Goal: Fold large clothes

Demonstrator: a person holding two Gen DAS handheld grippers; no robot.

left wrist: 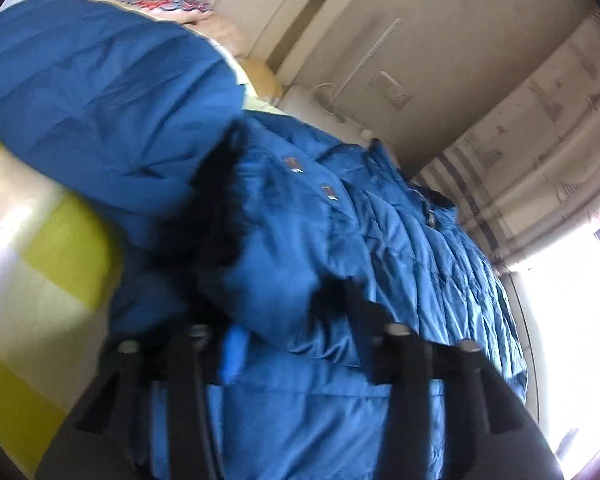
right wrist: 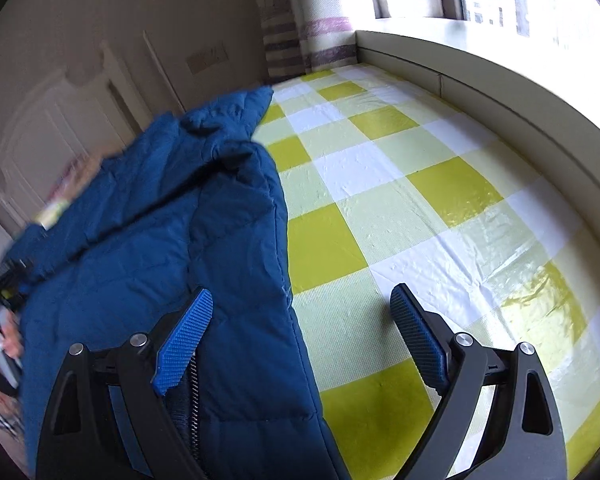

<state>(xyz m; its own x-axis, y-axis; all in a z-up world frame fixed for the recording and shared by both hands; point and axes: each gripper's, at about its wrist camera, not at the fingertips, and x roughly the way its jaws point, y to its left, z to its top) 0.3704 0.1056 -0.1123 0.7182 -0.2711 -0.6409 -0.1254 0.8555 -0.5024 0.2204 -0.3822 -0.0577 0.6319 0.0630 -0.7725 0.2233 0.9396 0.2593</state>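
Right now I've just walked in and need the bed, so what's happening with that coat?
A person with a handheld gripper in each hand is folding a blue padded jacket on the yellow-checked bed cover. The left gripper is buried in the bunched jacket; whether it grips is unclear. The right gripper is open, straddling the jacket's edge, one finger over fabric, the other over the cover. Folding isn't finished.

A blue quilted jacket [right wrist: 160, 240] lies on a yellow, pale-green and white checked sheet [right wrist: 400, 184].
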